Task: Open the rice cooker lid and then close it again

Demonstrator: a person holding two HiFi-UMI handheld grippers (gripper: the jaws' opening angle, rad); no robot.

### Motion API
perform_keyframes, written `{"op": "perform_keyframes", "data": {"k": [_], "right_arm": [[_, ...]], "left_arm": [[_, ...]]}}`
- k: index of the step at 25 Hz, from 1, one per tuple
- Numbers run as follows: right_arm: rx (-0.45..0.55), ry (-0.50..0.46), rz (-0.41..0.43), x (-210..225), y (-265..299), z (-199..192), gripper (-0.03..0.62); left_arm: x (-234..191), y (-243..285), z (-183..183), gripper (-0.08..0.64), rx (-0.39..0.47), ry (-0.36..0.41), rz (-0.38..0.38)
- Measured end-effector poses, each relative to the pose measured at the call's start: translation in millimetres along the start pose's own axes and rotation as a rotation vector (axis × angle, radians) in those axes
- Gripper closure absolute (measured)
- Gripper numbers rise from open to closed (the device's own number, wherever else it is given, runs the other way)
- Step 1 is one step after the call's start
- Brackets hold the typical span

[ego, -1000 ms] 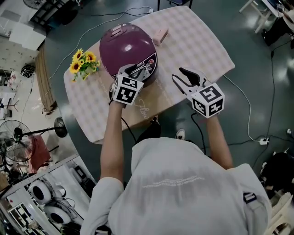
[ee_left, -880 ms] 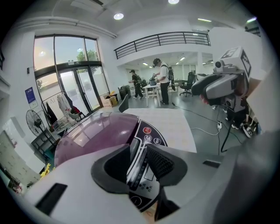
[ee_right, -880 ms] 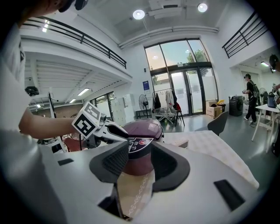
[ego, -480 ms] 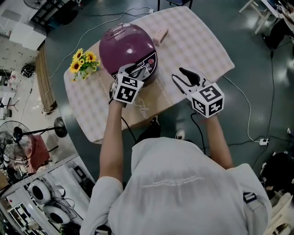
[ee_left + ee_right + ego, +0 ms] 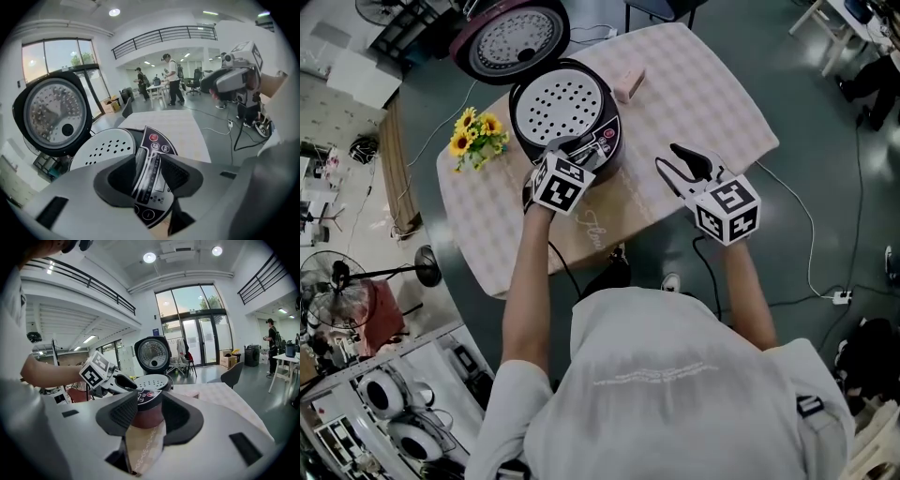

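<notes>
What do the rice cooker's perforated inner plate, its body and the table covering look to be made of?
The perforated inner plate: likely metal, matte silver-grey, evenly punched holes. The rice cooker body: smooth maroon, plastic or painted metal; can't tell which. The table covering: probably cloth, pale checked print, matte surface.

head: steeply down | 2 gripper views: close, along jaws | shared: rice cooker [image 5: 565, 117]

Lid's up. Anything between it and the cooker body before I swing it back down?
Nothing lies on the perforated tray. But the left gripper, fingers just opening with nothing gripped, sits over the control panel at the front rim, likely where the lid lands.
</notes>
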State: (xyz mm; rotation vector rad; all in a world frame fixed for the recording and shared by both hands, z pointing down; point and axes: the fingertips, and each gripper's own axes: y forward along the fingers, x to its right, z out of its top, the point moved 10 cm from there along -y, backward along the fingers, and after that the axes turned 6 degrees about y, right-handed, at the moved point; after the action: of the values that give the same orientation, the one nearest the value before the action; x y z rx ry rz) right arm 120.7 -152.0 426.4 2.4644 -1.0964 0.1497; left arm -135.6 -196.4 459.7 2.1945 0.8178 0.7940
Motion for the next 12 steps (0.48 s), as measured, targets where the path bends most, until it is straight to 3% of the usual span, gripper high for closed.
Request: {"op": "perform_keyframes", "data": {"k": [6, 9, 12], "right_arm": [[0.008, -0.020, 0.012, -3, -3, 7, 0.416], [0.017, -0.037, 0.017, -3, -6, 11, 0.416], [0.021, -0.054, 0.017, -2, -10, 14, 0.416]], "left_arm": [[0, -1, 0, 0.382, 0.016, -0.022, 0.014], [4, -1, -4, 0.382, 0.065, -0.016, 0.049], [5, -2, -16, 0.380, 0.163, -0.128, 0.088]]}}
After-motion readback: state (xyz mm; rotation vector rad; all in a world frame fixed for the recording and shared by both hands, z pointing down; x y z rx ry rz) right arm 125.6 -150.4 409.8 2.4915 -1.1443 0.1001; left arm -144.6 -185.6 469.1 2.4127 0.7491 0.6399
